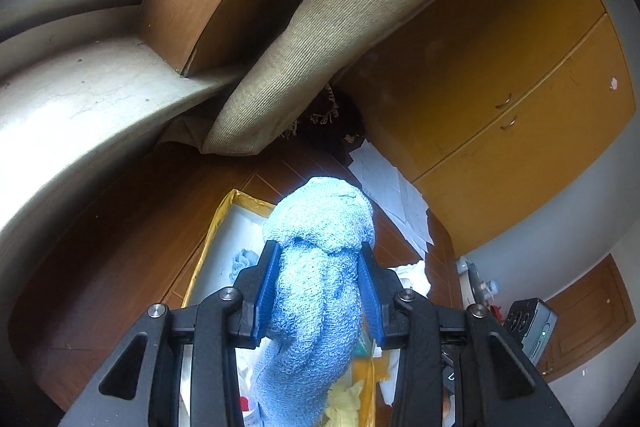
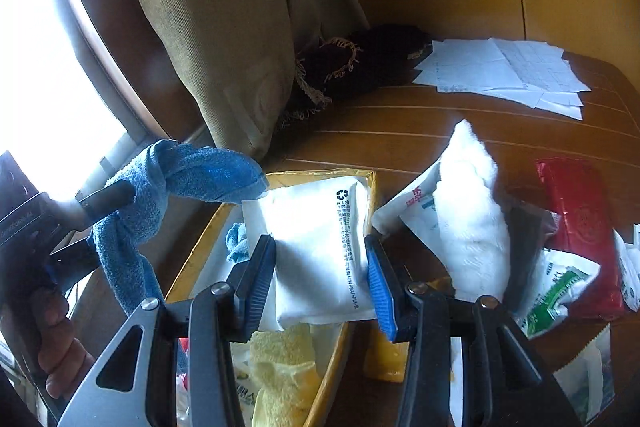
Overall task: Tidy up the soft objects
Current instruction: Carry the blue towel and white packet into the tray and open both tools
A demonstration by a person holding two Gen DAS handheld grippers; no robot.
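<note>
Aloft, left gripper [image 1: 318, 267] pinches looped-terry blue towel [image 1: 316, 267].

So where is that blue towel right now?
The blue towel is clamped in the left gripper, held up over the yellow box, seen far left in the right view.

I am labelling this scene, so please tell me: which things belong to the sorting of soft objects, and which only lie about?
Job: blue towel in left gripper; yellow box; yellow cloth; white pouch.
Lying about: papers; cushion; red packet.
</note>
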